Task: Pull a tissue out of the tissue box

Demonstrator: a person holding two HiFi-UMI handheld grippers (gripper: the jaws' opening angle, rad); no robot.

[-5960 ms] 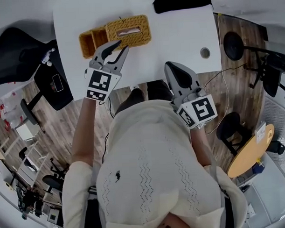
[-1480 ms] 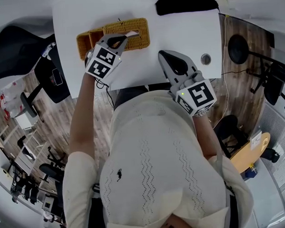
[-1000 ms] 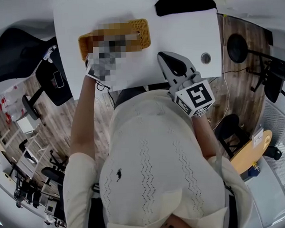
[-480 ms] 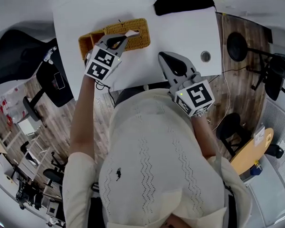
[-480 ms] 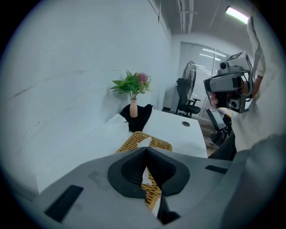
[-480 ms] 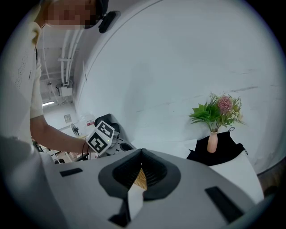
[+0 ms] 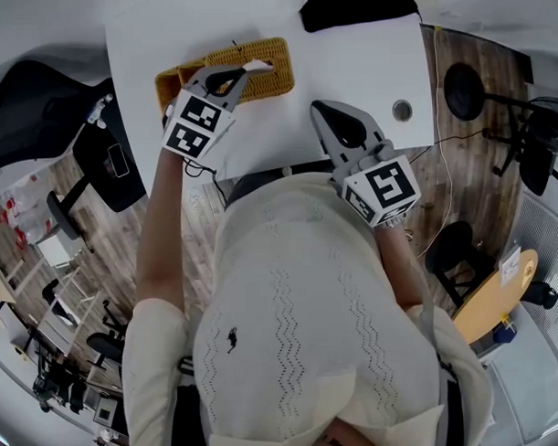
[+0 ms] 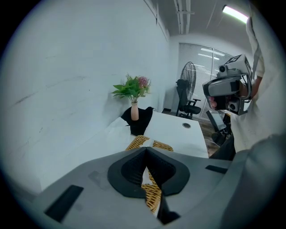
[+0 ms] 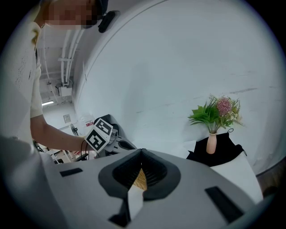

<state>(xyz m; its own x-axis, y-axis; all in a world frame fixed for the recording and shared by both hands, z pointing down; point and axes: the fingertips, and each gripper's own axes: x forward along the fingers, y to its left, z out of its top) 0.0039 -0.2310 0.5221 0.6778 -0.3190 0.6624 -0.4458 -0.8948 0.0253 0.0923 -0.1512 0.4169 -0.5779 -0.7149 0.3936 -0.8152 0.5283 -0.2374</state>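
Reaching forward over the near edge of the white table point(image 7: 347, 69), you had your left forearm stretched out and the left gripper point(image 7: 245, 72) above the tissue box point(image 7: 266, 51), jaws pointing far and right. Jaw tips were pressed together, pinching the tissue point(image 7: 259, 66). The white sheet stood up out of the box's top slot, and the left gripper view showed a white strip in the seam between the pads. The box was woven, yellow-brown, and sat on the far-left part of the table with its long side running left-right. A woven tray point(image 7: 169, 84) butted against its left end. From the head view the left gripper's body covered part of the tray and the box's near-left corner.

You held the right gripper point(image 7: 323, 108) close to your body at the table's near edge, tips pointing far and slightly left, over bare tabletop. It was right of the box and well apart from it. Its jaws were together on nothing; through the slit only the box and tabletop showed.

Around:
- cable hole point(image 7: 402, 110) just right of the right gripper
- black cloth point(image 7: 354, 5) at the table's far edge, with a pink vase point(image 9: 212, 142) of flowers on it
- black office chair point(image 7: 37, 98) left of the table
- fan point(image 8: 190, 78) on the floor past the table's right end
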